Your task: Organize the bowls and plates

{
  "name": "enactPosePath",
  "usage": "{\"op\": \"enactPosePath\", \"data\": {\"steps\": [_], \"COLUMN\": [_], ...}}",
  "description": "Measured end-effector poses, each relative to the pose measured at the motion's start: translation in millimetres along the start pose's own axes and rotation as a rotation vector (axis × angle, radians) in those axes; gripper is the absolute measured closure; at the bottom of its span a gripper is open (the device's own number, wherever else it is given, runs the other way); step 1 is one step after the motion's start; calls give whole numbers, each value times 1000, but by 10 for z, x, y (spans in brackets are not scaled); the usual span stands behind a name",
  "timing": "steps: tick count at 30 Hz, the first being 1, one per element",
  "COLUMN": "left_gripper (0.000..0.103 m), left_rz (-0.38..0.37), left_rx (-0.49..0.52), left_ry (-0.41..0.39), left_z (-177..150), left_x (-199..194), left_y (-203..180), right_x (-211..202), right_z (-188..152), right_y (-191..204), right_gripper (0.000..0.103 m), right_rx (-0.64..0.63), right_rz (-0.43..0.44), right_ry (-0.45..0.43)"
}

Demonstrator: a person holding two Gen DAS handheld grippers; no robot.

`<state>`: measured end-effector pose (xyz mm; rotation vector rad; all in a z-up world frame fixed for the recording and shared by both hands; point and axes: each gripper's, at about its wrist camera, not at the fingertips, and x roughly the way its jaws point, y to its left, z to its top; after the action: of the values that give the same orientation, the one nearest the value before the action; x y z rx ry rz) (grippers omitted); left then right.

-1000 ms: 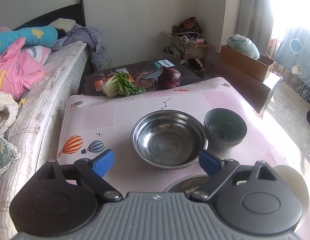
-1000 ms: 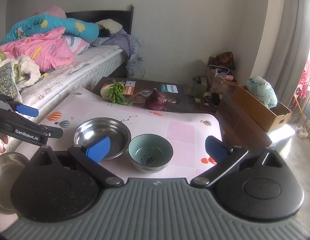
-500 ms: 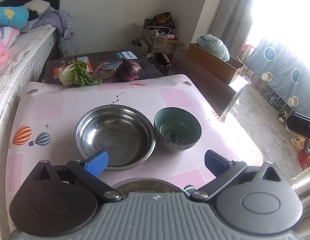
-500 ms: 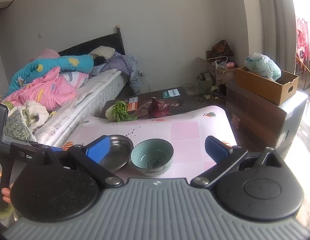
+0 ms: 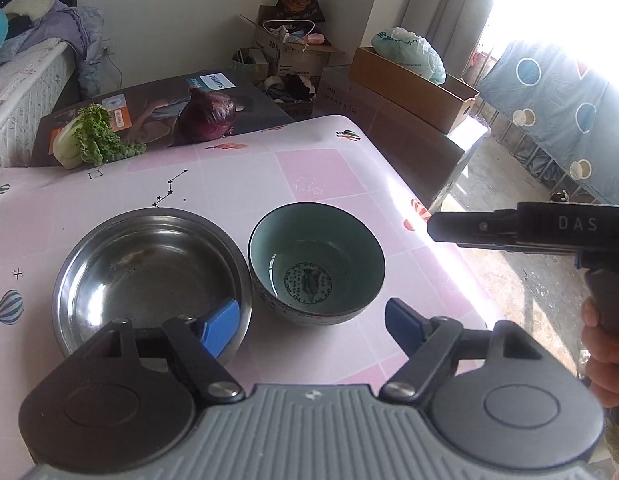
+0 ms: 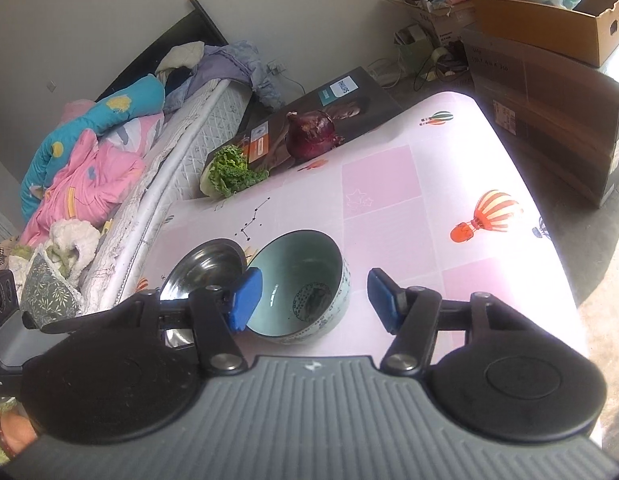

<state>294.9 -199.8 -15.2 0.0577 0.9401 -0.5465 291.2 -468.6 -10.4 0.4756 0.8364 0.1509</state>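
A steel bowl sits on the pink table, touching a teal ceramic bowl to its right. My left gripper is open and empty, just in front of the two bowls. My right gripper is open and empty, hovering close over the teal bowl, with the steel bowl to its left. The right gripper's body shows at the right edge of the left wrist view.
A leafy green and a red onion lie at the table's far edge, beside a dark box. A bed runs along the left. Cardboard boxes stand to the right of the table.
Both grippers have moved in closer to the bowls. The right gripper has dropped and tilted down over the teal bowl. The second steel dish near the front has gone out of view.
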Motion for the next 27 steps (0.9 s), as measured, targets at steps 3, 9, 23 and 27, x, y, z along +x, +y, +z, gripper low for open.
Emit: {"op": "enactPosePath", "data": {"steps": [3,9,23,27], "left_gripper": [47,72,74,74], "left_rz": [16,48,109,87], "left_rx": [-18,-61,-73,-58], "left_ry": [35,87,95,98], "left_z": [61,105,137,129], "left_x": [155,336,427,426], "left_y": [17,67,-3,-58], "right_x": [310,830,1100,971], "right_z": [83,204,187,127], "right_y": [-65,-139,-142,-146], "right_gripper": [58,70,91,90], "right_rx": [2,5,-13,-35], "right_rz": [-10,-15,11,-25], "right_ry": [40,117,185,192]}}
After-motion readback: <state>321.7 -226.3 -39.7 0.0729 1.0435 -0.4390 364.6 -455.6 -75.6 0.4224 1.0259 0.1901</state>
